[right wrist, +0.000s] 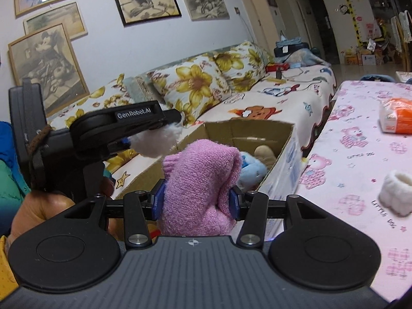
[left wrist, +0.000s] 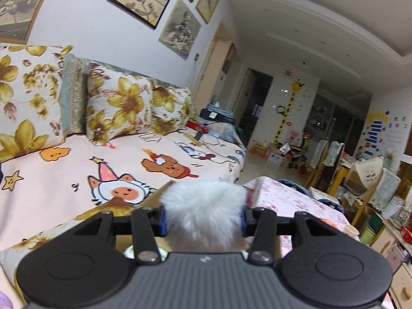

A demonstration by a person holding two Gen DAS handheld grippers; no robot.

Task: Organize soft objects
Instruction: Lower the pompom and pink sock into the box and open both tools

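My left gripper (left wrist: 204,219) is shut on a white fluffy soft item (left wrist: 203,206), held up in the air with the sofa beyond it. In the right wrist view the left gripper (right wrist: 154,131) shows at the left with the white fluffy item (right wrist: 154,141) in it, above the near end of an open cardboard box (right wrist: 280,152). My right gripper (right wrist: 196,202) is shut on a pink knitted item (right wrist: 200,180), held just in front of the box. The box holds a blue plush (right wrist: 251,170) and a beige plush (right wrist: 264,152).
A table with a pink bear-print cloth (right wrist: 360,134) stands to the right, with a white fluffy cuff (right wrist: 397,191) and an orange-and-white packet (right wrist: 397,118) on it. A sofa with floral cushions (right wrist: 195,82) and a cartoon cover runs behind the box.
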